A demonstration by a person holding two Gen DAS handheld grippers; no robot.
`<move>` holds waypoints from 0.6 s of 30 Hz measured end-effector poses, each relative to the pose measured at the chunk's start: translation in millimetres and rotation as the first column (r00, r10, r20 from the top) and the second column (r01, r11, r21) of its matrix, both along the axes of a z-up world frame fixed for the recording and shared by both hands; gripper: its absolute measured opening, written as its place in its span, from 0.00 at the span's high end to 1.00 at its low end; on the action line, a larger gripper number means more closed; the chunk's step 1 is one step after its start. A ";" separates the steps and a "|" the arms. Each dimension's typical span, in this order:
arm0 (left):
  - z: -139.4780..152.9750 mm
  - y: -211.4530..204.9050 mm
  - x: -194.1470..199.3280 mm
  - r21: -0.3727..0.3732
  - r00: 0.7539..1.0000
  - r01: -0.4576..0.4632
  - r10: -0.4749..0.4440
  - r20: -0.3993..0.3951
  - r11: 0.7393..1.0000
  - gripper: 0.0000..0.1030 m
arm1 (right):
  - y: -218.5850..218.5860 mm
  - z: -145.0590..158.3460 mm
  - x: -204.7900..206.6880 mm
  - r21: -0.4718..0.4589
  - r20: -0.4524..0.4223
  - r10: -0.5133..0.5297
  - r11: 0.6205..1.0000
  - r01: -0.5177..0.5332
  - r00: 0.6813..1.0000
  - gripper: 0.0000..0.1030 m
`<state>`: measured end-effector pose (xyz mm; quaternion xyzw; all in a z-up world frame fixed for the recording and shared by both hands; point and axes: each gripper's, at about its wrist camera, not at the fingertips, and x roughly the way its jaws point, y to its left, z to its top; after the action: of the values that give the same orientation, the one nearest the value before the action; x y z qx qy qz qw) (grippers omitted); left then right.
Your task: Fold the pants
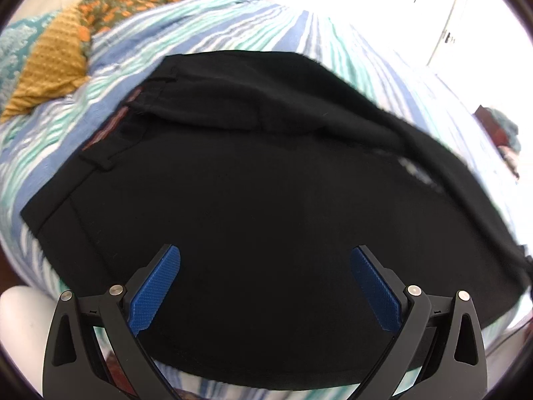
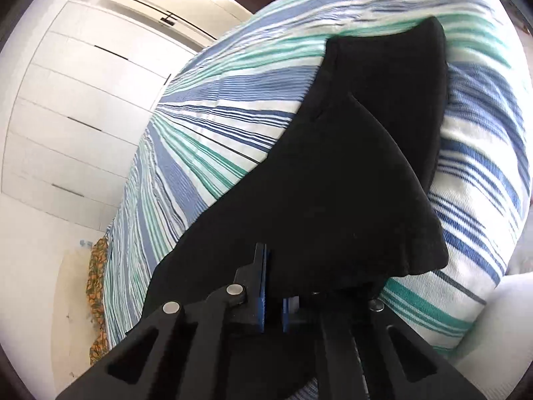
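Note:
Black pants [image 1: 253, 183] lie on a striped blue, green and white bedspread [image 1: 233, 30], waistband end to the left with a reddish inner band showing. My left gripper [image 1: 265, 266] hovers over the near part of the pants, its blue pads [image 1: 156, 286] wide apart with nothing pinched. In the right wrist view the pants [image 2: 349, 173] stretch away in a long dark fold. My right gripper [image 2: 273, 286] is shut on the black cloth, which drapes over its right finger and hides it.
Yellow and orange-flowered cloths [image 1: 60, 63] lie at the far left of the bed. White cupboard doors [image 2: 76, 106] stand beside the bed. A dark wooden piece with bundled cloth [image 1: 499, 133] sits at the right edge.

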<state>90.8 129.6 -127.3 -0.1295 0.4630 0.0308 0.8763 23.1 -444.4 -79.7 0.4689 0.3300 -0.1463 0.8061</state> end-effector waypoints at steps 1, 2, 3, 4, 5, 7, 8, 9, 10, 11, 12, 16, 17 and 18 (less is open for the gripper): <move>7.3 1.0 9.7 -0.042 1.000 0.020 -0.020 0.000 0.999 0.01 | 2.5 12.1 1.0 -0.036 0.024 0.039 0.999 -0.039 0.999 0.93; 15.4 2.6 24.6 -0.095 0.999 0.039 -0.039 -0.004 0.995 0.01 | 7.9 28.4 3.3 -0.085 0.048 0.091 0.993 -0.087 0.995 0.93; 22.2 2.8 40.2 -0.150 0.998 0.055 -0.057 -0.010 0.987 0.01 | 13.8 45.5 5.1 -0.130 0.076 0.143 0.983 -0.133 0.987 0.93; 27.5 4.3 56.7 -0.208 0.997 0.069 -0.074 -0.014 0.976 0.01 | 19.2 62.2 6.0 -0.173 0.102 0.195 0.969 -0.175 0.976 0.93; 32.4 6.5 76.2 -0.269 0.996 0.077 -0.086 -0.022 0.960 0.01 | 24.9 79.3 6.2 -0.211 0.129 0.241 0.954 -0.211 0.962 0.94; 39.7 10.2 117.7 -0.367 0.996 0.069 -0.085 -0.028 0.928 0.01 | 34.9 111.3 2.6 -0.265 0.190 0.322 0.926 -0.267 0.927 0.94; 40.5 10.9 135.4 -0.389 0.996 0.062 -0.082 -0.036 0.919 0.01 | 38.9 125.1 0.2 -0.284 0.215 0.354 0.915 -0.288 0.910 0.94; 39.4 10.6 156.2 -0.396 0.996 0.046 -0.074 -0.056 0.917 0.01 | 44.1 136.9 -1.3 -0.300 0.238 0.381 0.904 -0.306 0.893 0.94; 36.9 9.7 171.4 -0.393 0.995 0.032 -0.068 -0.079 0.919 0.01 | 48.9 147.5 -3.0 -0.313 0.260 0.408 0.893 -0.323 0.875 0.94; 32.4 8.1 187.7 -0.388 0.992 0.016 -0.063 -0.109 0.922 0.01 | 53.5 157.6 -8.0 -0.328 0.279 0.433 0.882 -0.339 0.857 0.94; 28.4 6.5 198.0 -0.386 0.989 0.007 -0.063 -0.132 0.923 0.01 | 56.4 166.7 -14.4 -0.341 0.298 0.454 0.872 -0.351 0.839 0.94; 8.2 1.5 227.6 -0.385 0.976 -0.067 -0.020 -0.217 0.920 0.02 | 59.6 189.7 -46.7 -0.350 0.376 0.523 0.844 -0.406 0.765 0.94; 4.4 1.1 230.5 -0.395 0.974 -0.082 -0.010 -0.224 0.915 0.03 | 58.0 194.2 -55.4 -0.355 0.390 0.538 0.837 -0.417 0.747 0.94; 1.2 1.2 232.1 -0.409 0.973 -0.099 0.003 -0.229 0.907 0.17 | 56.2 197.9 -62.4 -0.364 0.398 0.554 0.827 -0.429 0.731 0.94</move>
<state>322.9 130.8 -126.1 -0.3219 0.5505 -0.0316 0.7696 -39.3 -388.2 118.2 0.2808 0.2079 0.1570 0.9237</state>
